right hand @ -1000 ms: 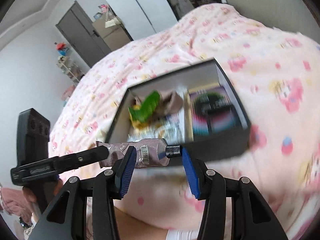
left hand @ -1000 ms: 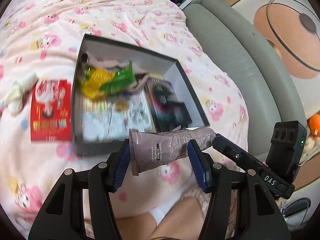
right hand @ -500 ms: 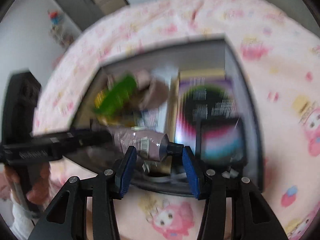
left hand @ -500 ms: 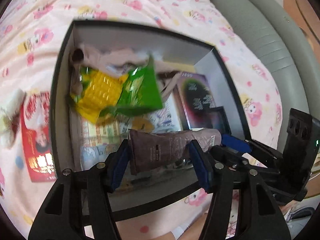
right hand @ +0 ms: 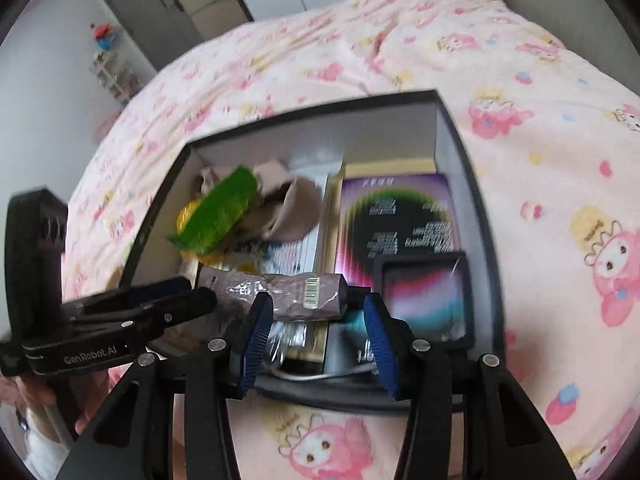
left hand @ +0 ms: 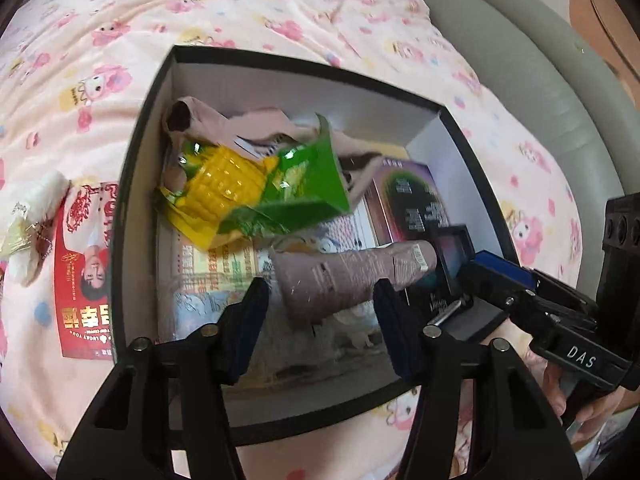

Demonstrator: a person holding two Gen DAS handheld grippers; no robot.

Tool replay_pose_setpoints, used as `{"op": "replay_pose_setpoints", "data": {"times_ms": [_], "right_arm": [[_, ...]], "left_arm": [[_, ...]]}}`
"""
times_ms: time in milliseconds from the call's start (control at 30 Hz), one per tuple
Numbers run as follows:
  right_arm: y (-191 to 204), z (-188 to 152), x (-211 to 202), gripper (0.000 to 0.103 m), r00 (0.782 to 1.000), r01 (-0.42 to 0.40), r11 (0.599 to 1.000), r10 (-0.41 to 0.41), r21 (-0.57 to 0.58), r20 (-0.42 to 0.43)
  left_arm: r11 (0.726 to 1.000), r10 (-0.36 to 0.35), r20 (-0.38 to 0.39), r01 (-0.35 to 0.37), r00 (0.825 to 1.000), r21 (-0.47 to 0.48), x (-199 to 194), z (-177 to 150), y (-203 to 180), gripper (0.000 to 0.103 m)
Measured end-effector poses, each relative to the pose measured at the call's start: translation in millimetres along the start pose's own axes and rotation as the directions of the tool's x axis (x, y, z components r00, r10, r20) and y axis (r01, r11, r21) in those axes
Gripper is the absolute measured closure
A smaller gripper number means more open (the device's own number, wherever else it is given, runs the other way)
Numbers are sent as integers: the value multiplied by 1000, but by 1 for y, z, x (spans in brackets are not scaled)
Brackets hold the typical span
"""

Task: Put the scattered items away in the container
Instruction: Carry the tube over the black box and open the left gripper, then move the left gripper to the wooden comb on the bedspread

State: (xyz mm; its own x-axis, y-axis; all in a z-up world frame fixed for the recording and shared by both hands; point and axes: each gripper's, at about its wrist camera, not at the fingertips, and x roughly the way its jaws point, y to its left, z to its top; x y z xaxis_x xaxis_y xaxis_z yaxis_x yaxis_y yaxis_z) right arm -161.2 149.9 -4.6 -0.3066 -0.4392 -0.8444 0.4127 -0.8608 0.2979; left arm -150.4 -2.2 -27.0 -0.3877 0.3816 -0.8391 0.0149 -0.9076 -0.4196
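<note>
Both grippers hang over the black box (left hand: 132, 184) with the mauve tube (left hand: 352, 276) lying across their fronts. Left gripper (left hand: 320, 312) has its jaws spread; the tube's crimped flat end sits between them, but a gap shows on each side, so it reads as released rather than clamped. Right gripper (right hand: 316, 328) is likewise parted, with the tube's (right hand: 280, 294) shoulder and dark cap just above its blue pads (right hand: 378, 336), apparently not pinched.

The tube lies low inside the box, at about 5 o'clock in the left view, atop printed packets and just beside a purple carton (left hand: 412, 200). A corn-printed snack bag (left hand: 248, 188) and beige cloth (left hand: 224, 124) fill the 11 o'clock corner.

By my judgement the tube is light, soft-walled and glossy: squeezed mid-body it would dent and might slide. The stiff shoulder near the cap or the flat crimp are the surer holds.

Outside the box, at 9 o'clock, a red card (left hand: 86, 268) and a white plush (left hand: 28, 216) lie on the pink blanket (left hand: 280, 12), seemingly next to be tidied.
</note>
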Motion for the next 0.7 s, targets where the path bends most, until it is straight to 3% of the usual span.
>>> {"op": "replay_pose_setpoints", "data": {"times_ms": [33, 200, 333, 433, 567, 700], "right_arm": [[-2, 1, 0, 59, 999, 34, 997, -36, 76, 24], [-15, 1, 14, 59, 999, 30, 990, -24, 136, -44], [-19, 5, 6, 59, 999, 44, 988, -45, 151, -2], [-17, 13, 6, 59, 997, 74, 989, -77, 126, 17], [-17, 13, 18, 59, 997, 70, 989, -68, 129, -26], [-10, 6, 26, 59, 995, 78, 992, -72, 101, -62]], "left_arm": [[1000, -15, -4, 15, 1000, -6, 2, -1, 1, 49], [992, -125, -111, 126, 986, 4, 21, -1, -5, 50], [995, -94, -24, 95, 995, 18, 2, 6, -10, 50], [1000, -18, -5, 19, 1000, 12, 1, 15, -6, 50], [1000, -4, -67, 5, 998, 13, 14, 14, -4, 50], [995, 85, -79, -81, 993, 55, 27, 13, -5, 50]]}}
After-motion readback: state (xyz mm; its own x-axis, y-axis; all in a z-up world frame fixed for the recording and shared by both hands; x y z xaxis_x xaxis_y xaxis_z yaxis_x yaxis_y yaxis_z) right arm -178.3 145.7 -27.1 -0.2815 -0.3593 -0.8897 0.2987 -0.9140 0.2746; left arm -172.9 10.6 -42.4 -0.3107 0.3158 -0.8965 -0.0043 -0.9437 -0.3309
